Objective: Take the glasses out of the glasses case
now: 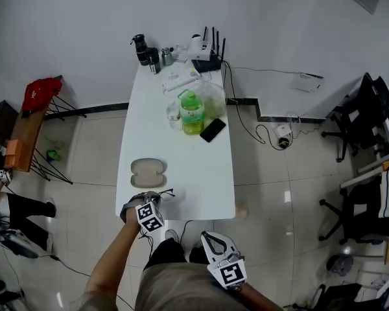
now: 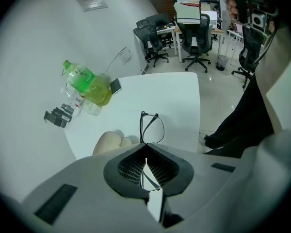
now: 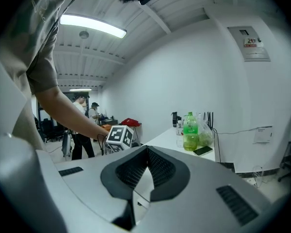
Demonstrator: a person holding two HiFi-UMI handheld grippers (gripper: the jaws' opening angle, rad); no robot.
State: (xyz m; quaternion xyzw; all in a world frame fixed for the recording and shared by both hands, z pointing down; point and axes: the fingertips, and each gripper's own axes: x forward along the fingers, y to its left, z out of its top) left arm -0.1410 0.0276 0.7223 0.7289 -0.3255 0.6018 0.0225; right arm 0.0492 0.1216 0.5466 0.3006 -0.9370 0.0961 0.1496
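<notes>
A beige glasses case (image 1: 148, 172) lies on the white table (image 1: 201, 180), just beyond my left gripper (image 1: 150, 197). That gripper is shut on a temple of the thin black-framed glasses (image 1: 164, 193) near the table's front edge. In the left gripper view the glasses (image 2: 152, 127) stick out ahead of the closed jaws of the left gripper (image 2: 144, 146), lenses hanging over the table, with the case (image 2: 111, 142) to their left. My right gripper (image 1: 211, 237) hangs off the table's front edge, beside the person's legs. Seen in its own view, the right gripper (image 3: 146, 147) is shut with nothing in it.
A green bottle (image 1: 192, 112), a black phone (image 1: 212, 129), a plastic bag and a clear bottle sit mid-table. Flasks and a router (image 1: 207, 54) stand at the far end by the wall. Office chairs (image 1: 360, 118) are at the right, and a rack with red cloth (image 1: 40, 92) at the left.
</notes>
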